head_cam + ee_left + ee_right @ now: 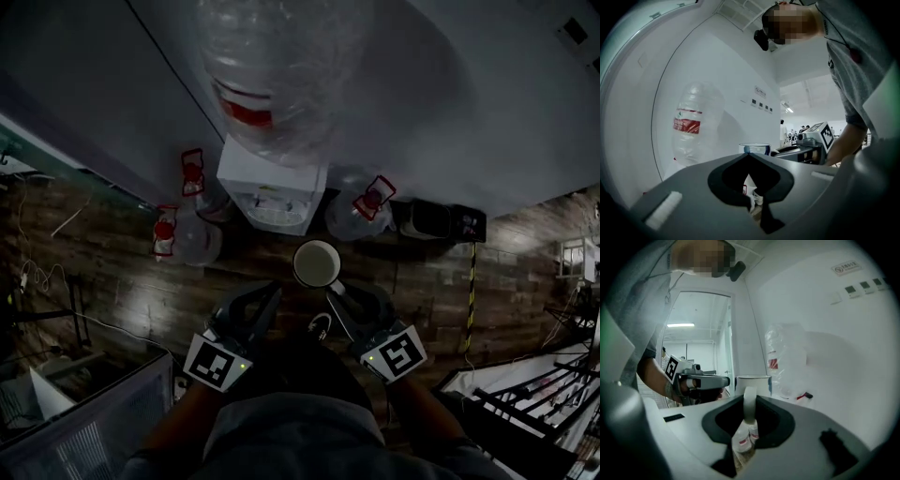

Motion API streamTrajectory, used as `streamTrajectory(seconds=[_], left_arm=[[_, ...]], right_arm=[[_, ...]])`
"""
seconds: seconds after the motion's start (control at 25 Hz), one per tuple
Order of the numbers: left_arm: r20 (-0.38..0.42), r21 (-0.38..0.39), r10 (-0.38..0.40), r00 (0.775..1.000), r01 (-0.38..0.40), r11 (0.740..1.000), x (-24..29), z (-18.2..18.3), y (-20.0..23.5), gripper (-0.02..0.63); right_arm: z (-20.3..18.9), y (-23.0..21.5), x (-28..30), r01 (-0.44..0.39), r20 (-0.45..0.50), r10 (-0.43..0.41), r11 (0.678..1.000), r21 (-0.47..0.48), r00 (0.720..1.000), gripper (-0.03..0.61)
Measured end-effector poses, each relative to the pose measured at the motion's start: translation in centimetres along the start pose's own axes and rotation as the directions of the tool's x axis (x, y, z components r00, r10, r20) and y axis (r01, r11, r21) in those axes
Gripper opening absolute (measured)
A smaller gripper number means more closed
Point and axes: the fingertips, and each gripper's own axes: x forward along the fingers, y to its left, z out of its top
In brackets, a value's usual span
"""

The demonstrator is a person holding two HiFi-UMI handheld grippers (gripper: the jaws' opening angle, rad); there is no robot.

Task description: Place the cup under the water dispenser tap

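A white cup (317, 263) hangs in front of the white water dispenser (272, 183), just short of its tap recess. My right gripper (336, 289) is shut on the cup's handle (749, 404), which stands upright between the jaws in the right gripper view, with the cup (752, 383) beyond it. To the cup's left, my left gripper (272, 295) is shut and holds nothing, its tips meeting in the left gripper view (749, 155). From that side the cup (754, 149) shows just past the tips. A large clear bottle (277, 75) sits on top of the dispenser.
Spare water bottles with red handles stand on the wooden floor at both sides of the dispenser (192, 239) (361, 211). A black box (441, 220) sits against the wall to the right. A grey bin (84, 422) is at lower left, metal railing (525, 403) at lower right.
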Motion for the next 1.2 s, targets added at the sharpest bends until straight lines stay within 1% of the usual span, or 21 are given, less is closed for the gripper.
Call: streamTrajectory(seconds=[0.12, 0.24, 0.32, 0.44, 0.6, 0.76, 0.84, 0.92, 1.0, 1.08, 1.2], left_arm=[[-0.006, -0.013, 0.053, 0.999, -0.053, 0.998, 1.8, -1.8, 1.4, 0.008], [-0.013, -0.014, 0.094, 0.996, -0.094, 0.995, 3.3, -4.4, 3.5, 0.008], [0.003, -0.025, 0.095, 0.995, -0.095, 0.995, 4.2, -6.2, 4.8, 0.008], [0.032, -0.032, 0.077, 0.997, -0.076, 0.997, 5.6, -9.6, 6.6, 0.008], [0.024, -0.052, 0.088, 0.996, -0.087, 0.995, 7.3, -15.2, 10.0, 0.008], [0.004, -0.054, 0.110, 0.994, -0.109, 0.993, 8.1, -20.4, 13.5, 0.008], [-0.012, -0.042, 0.124, 0.992, -0.124, 0.991, 8.4, -22.8, 15.1, 0.008], [-0.025, -0.034, 0.133, 0.991, -0.133, 0.990, 8.7, -24.9, 16.6, 0.008], [-0.027, -0.037, 0.138, 0.990, -0.139, 0.990, 9.1, -26.6, 17.8, 0.008], [-0.029, -0.041, 0.145, 0.989, -0.146, 0.988, 9.3, -28.2, 18.7, 0.008], [-0.033, -0.019, 0.145, 0.989, -0.146, 0.989, 9.6, -30.1, 19.7, 0.008]], right_arm=[[-2.0, -1.8, 1.2, -0.021, -0.003, 0.021, 1.000, -0.004, 1.000, 0.066], [-4.5, -3.7, 3.0, -0.012, 0.014, 0.012, 1.000, -0.008, 1.000, 0.066], [-6.6, -4.6, 4.2, -0.008, 0.026, 0.008, 1.000, 0.003, 1.000, 0.066], [-10.3, -5.7, 5.9, -0.006, 0.027, 0.005, 1.000, 0.018, 1.000, 0.066], [-15.4, -7.1, 9.3, 0.008, -0.003, -0.008, 1.000, 0.030, 1.000, 0.066], [-19.1, -8.0, 12.2, 0.033, -0.002, -0.033, 0.999, 0.038, 0.999, 0.066], [-21.1, -8.4, 13.5, 0.040, -0.007, -0.040, 0.999, 0.032, 0.999, 0.066], [-22.7, -8.7, 14.8, 0.052, 0.015, -0.052, 0.998, 0.019, 0.999, 0.066], [-24.2, -8.9, 15.7, 0.062, 0.027, -0.061, 0.998, -0.016, 0.998, 0.066], [-25.9, -8.7, 16.7, 0.063, 0.002, -0.063, 0.997, -0.046, 0.998, 0.066], [-28.3, -8.5, 17.8, 0.058, -0.013, -0.059, 0.997, -0.055, 0.998, 0.066]])
